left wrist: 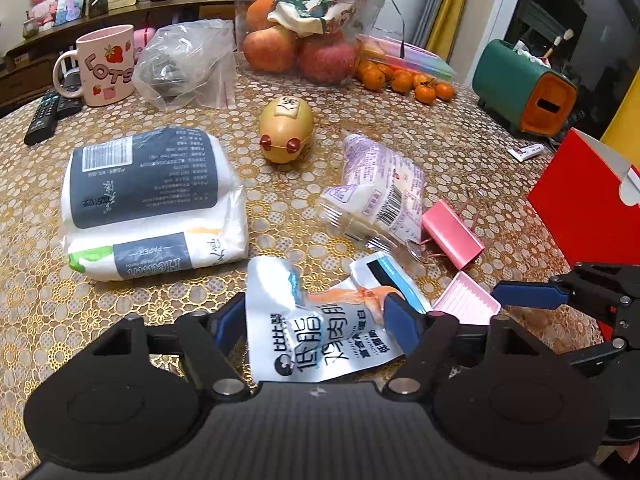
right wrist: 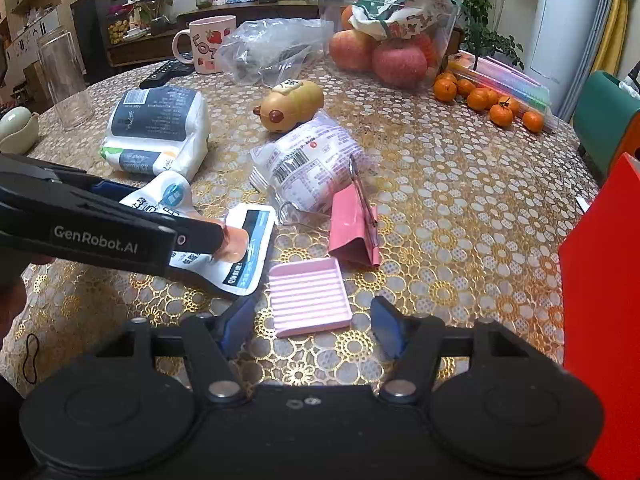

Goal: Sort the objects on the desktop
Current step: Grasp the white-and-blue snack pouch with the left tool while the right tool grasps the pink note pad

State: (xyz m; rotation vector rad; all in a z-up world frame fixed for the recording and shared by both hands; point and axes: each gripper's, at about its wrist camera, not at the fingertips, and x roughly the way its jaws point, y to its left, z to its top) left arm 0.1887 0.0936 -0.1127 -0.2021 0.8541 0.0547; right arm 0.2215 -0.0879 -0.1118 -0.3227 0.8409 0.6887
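Left gripper (left wrist: 316, 320) angled down toward tabletop, blue pads pressed against both sides of snack pouch (left wrist: 320, 336). Right gripper (right wrist: 314, 326) angled down likewise, fingers (right wrist: 236, 326) parted around pink tray (right wrist: 308, 296), contact not discernible. Right gripper's fingers seen at right edge of left wrist view.

Pink ridged tray (right wrist: 308, 298) lies between the right gripper's (right wrist: 314, 326) parted jaws.
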